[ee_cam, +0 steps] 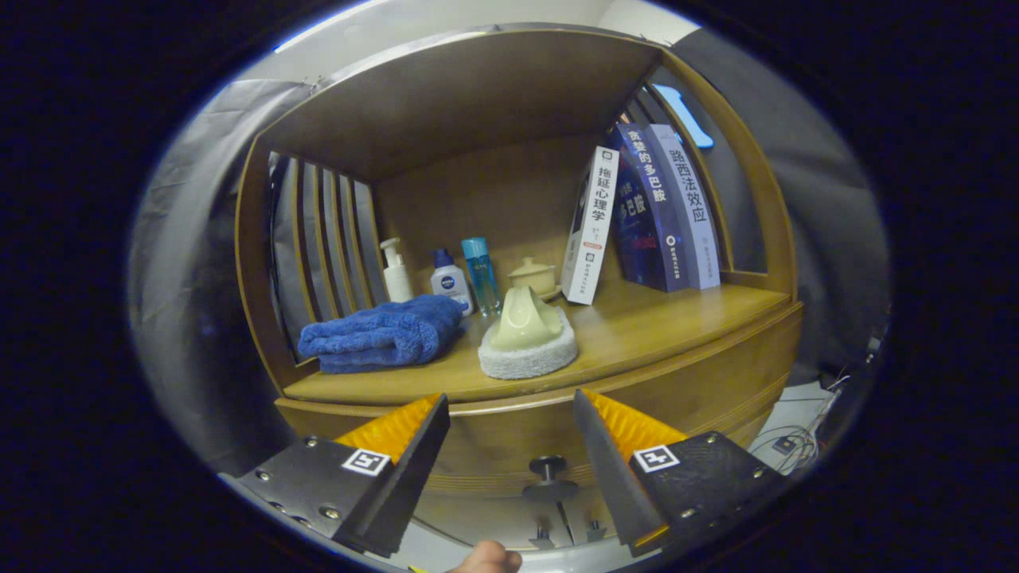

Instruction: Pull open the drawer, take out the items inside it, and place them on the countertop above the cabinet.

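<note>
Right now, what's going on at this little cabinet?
A person holds a two-finger gripper in front of a wooden cabinet. Its fingers are open and hold nothing; the drawer knob sits between them. On the countertop lie a blue towel, a scrubbing brush, bottles and books.

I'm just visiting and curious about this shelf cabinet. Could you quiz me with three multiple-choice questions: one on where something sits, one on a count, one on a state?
1. Where is the blue towel?
A. on the countertop, beside the bottles
B. in the drawer
C. on the books

2. How many books stand on the countertop?
A. one
B. three
C. five

3. The gripper fingers are:
A. shut on the knob
B. shut on the towel
C. open, holding nothing

Answers:
1. A, it lies folded near the bottles.
2. B, three spines show.
3. C, the drawer knob sits untouched between the spread fingers.
</note>
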